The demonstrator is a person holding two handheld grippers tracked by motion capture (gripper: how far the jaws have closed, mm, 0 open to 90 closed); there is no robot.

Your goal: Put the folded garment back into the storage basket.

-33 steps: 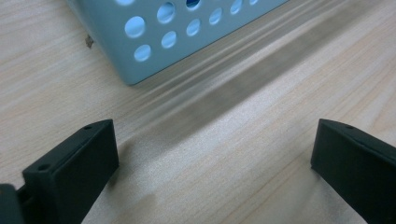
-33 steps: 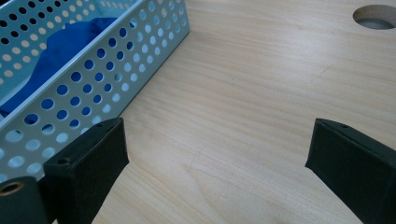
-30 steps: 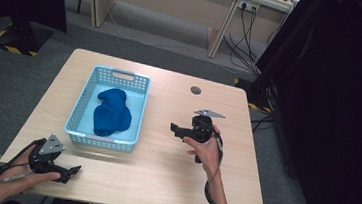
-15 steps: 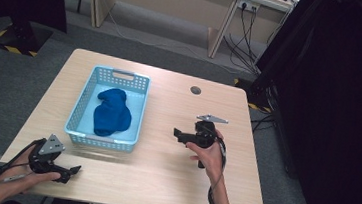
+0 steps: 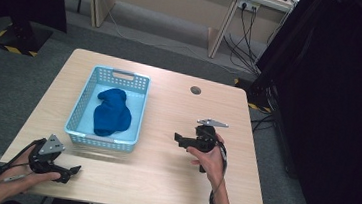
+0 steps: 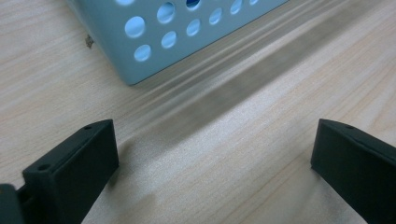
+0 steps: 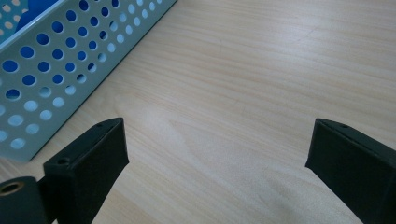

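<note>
A light blue perforated basket (image 5: 87,94) stands on the left half of the wooden table, and a dark blue cloth (image 5: 111,112) lies bunched inside it. My left gripper (image 5: 74,170) rests low at the table's front left corner, just in front of the basket; its jaws stand wide apart over bare wood (image 6: 212,158), with the basket's corner (image 6: 140,65) close ahead. My right gripper (image 5: 179,139) is held right of the basket, pointing toward it, open and empty (image 7: 217,158). The basket's side wall (image 7: 60,70) shows at upper left in the right gripper view.
A round cable hole (image 5: 195,90) sits in the table near its far edge. Bare tabletop (image 5: 168,106) lies between the basket and my right gripper. Beyond the table are desk legs and hanging cables (image 5: 243,32); a black curtain (image 5: 330,96) hangs at right.
My right gripper has drifted slightly right and toward the front edge. The left gripper, basket and cloth have stayed put.
</note>
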